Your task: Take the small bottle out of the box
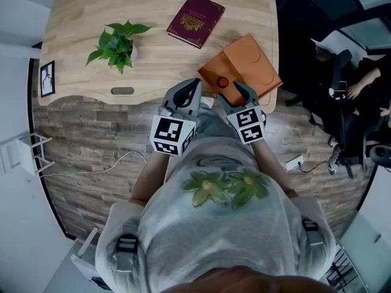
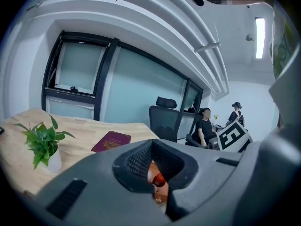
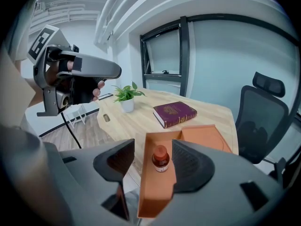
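**Small bottle upright in the orange box**

Box and lid lie open at the near right corner of the worktop. The right hand-held gripper is released, its jaws wide apart, and the small bottle shows between them, untouched. Just left of it, the left hand-held gripper is clenched on nothing. A maroon book and a potted plant stand farther off.

Shared office room
A pale wooden desk, black swivel chairs, dark-framed glass partition walls, a ceiling strip light, a person seated further back
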Action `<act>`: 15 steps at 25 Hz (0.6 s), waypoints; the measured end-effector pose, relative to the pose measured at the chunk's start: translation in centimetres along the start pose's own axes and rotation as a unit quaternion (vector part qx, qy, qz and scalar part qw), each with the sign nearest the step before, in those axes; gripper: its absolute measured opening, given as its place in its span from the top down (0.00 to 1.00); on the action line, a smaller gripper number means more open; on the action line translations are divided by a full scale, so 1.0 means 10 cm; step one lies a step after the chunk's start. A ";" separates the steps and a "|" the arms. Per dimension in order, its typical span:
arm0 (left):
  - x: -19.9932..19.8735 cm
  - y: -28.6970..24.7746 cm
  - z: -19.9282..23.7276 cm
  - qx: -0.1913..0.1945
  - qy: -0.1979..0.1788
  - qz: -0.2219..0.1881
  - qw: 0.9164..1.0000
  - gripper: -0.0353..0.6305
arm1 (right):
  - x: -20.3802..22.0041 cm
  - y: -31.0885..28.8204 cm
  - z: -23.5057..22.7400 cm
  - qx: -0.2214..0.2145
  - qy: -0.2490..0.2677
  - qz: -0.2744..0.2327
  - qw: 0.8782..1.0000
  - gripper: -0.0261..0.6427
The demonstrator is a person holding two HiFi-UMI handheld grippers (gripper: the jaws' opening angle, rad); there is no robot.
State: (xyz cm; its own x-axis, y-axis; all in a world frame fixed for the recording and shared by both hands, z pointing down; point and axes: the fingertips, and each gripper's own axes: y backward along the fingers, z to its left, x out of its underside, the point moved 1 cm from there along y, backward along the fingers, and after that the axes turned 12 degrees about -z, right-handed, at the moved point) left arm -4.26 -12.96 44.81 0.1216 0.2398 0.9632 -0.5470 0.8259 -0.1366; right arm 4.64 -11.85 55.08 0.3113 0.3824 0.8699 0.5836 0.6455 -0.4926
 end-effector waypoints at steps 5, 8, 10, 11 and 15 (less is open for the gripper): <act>0.01 -0.07 0.06 -0.001 0.004 0.002 1.000 0.94 | 0.07 -0.12 0.00 -0.016 -0.003 0.016 1.000 0.63; 0.02 -0.09 0.11 -0.006 0.011 0.004 1.000 0.94 | 0.14 -0.19 -0.01 -0.017 -0.004 0.029 0.999 0.63; 0.04 -0.10 0.13 -0.007 0.014 0.006 1.000 0.94 | 0.19 -0.23 -0.02 -0.015 -0.005 0.038 0.999 0.63; 0.05 -0.11 0.14 -0.006 0.015 0.008 1.000 0.94 | 0.22 -0.25 -0.02 -0.015 -0.005 0.043 0.999 0.63; 0.08 -0.14 0.14 -0.003 0.015 0.014 1.000 0.94 | 0.31 -0.32 -0.07 -0.012 -0.007 0.059 0.998 0.63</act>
State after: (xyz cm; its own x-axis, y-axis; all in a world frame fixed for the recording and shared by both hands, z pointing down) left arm -4.54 -14.65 46.07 0.1312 0.2792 0.9512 -0.5461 0.8211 -0.1657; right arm 4.27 -13.16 59.35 0.3697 0.4642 0.8049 0.5602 0.5797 -0.5917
